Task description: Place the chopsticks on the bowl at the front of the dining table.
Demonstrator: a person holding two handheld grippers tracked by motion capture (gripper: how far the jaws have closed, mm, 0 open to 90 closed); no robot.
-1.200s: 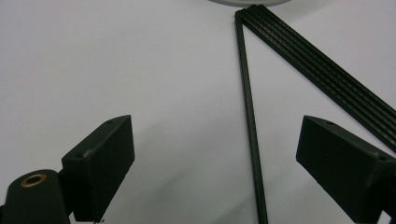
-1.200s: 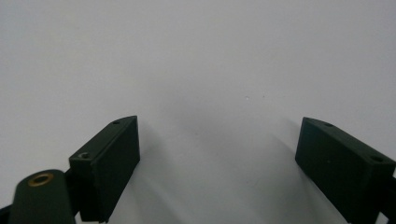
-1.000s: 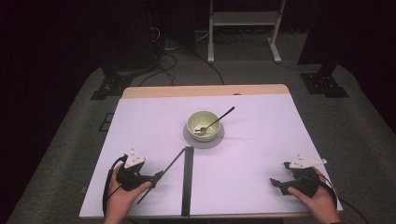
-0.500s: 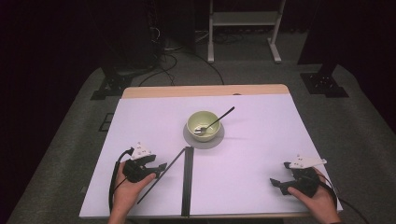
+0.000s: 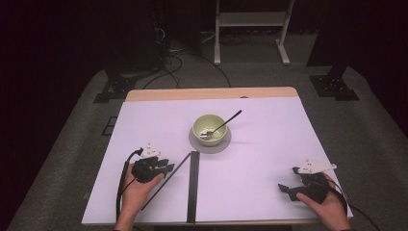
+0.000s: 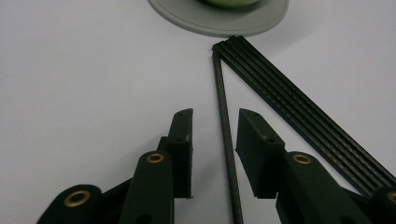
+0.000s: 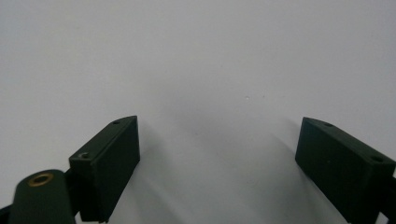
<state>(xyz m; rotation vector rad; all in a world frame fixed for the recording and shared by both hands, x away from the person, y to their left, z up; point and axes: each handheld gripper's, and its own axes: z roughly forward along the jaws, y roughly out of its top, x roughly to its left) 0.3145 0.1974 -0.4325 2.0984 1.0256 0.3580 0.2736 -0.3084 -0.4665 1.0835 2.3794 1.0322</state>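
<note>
The single black rod lies between the jaws of the left gripper, running along the gripper's own line of sight, so its long axis points away from the hand toward the bowl. In the left gripper view the jaws have just been closing on it, yet a sliver of table shows on each side of the rod, so the pads stand apart from it and nothing is clamped yet (the gap on the right pad's side is very thin). In the high view the rod slants from the table's near edge up to the right, where its far tip meets the far end of the bundle of black rods, which lies straight, front to back, just right of the left gripper. The left hand is clearly the nearer one; a little more closing should seize the rod.

Beyond the rods' far ends sits the green bowl on a grey saucer, with a spoon leaning out to the right. Far right, well apart from all this, the right gripper rests near the table's corner, its jaws wide apart over bare surface.

The table is covered in plain white, with a wooden strip at the far edge; around it are grey carpet, cables and stand legs in a dark room.
</note>
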